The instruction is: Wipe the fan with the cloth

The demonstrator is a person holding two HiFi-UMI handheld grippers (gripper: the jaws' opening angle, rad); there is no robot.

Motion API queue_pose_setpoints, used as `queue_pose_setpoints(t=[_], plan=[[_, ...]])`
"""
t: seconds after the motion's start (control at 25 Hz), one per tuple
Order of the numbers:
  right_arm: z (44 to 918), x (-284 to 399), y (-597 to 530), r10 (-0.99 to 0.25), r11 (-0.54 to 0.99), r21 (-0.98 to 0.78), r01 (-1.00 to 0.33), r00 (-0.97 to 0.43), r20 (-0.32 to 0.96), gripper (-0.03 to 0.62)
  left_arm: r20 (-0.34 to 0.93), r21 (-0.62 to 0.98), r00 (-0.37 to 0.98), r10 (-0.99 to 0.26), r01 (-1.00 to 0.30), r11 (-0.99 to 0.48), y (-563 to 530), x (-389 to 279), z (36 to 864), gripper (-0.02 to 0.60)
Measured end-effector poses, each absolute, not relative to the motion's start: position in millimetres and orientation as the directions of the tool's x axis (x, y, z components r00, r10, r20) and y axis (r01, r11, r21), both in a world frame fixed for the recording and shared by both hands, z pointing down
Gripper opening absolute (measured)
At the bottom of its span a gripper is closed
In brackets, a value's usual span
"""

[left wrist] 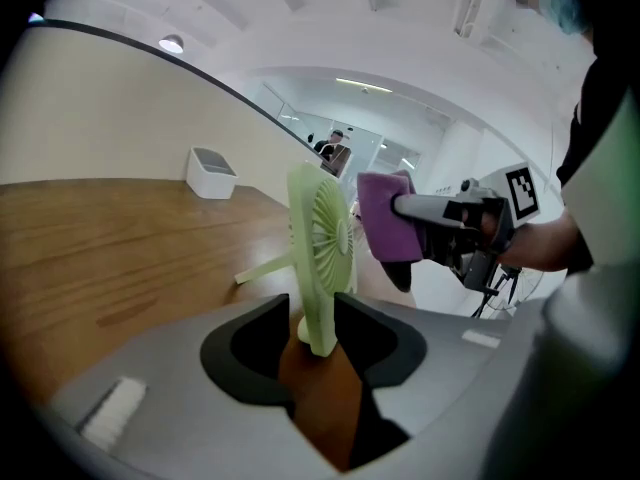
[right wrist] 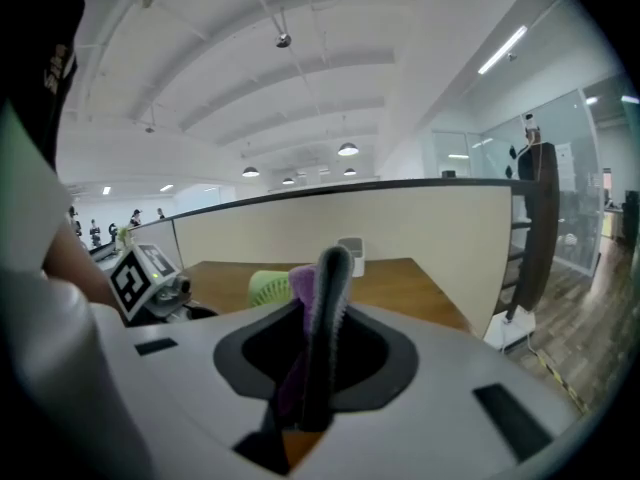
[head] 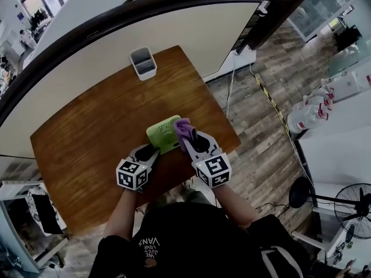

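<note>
Standing near the table's [head: 87,138] front edge, the green fan [head: 163,133] is straddled, unpressed, by the left gripper's [head: 149,150] parted jaws. The purple cloth [head: 184,128] is clamped in the right gripper [head: 189,139] alongside. Bare wood is seen beyond.

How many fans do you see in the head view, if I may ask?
2: a green fan on the table; a black pedestal fan at lower right.

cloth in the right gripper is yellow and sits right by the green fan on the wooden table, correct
No: the cloth is purple, not yellow, as the head view shows. The rest holds: the right gripper is shut on it, right by the green fan on the wooden table.
</note>
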State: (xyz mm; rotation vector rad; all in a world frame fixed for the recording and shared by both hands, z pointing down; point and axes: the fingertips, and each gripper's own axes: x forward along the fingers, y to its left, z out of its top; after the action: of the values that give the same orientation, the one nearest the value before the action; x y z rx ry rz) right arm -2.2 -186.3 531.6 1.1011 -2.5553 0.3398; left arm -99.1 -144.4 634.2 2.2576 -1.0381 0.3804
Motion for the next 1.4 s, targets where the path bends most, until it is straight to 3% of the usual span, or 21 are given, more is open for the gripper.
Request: queue_pose_setpoints(t=[0.24,0.64,1.0,1.4], plan=[[542.4,-51.7,-154.0,-0.521,0.787,-0.118,-0.606,-0.754,0.400,0.084,0.484,0.409,0.605,-0.632,-0.795,-0.448,-134.0,-108.0,626.9,0.137],[568.6,-92.9,-137.6,-0.393,0.868,-0.113,-0.484,-0.807,0.442,0.084,0.490,0.384,0.498,-0.716,-0.860,-0.336,-108.9,-136.8,619.5,0.132],[573.3,-72.5,-150.0,-0.414,0.844,-0.135,-0.519,-0.790,0.452,0.084,0.452,0.391,0.466,-0.760,-0.870,-0.301,-103.5,-139.2,608.9,0.026],[580.2,-3.6,-177.4,-0.528,0.739,-0.150,-0.657,-0.703,0.476,0.084,0.426,0.417,0.493,-0.759,-0.851,-0.319,-114.3,-124.1,604.4,0.012]])
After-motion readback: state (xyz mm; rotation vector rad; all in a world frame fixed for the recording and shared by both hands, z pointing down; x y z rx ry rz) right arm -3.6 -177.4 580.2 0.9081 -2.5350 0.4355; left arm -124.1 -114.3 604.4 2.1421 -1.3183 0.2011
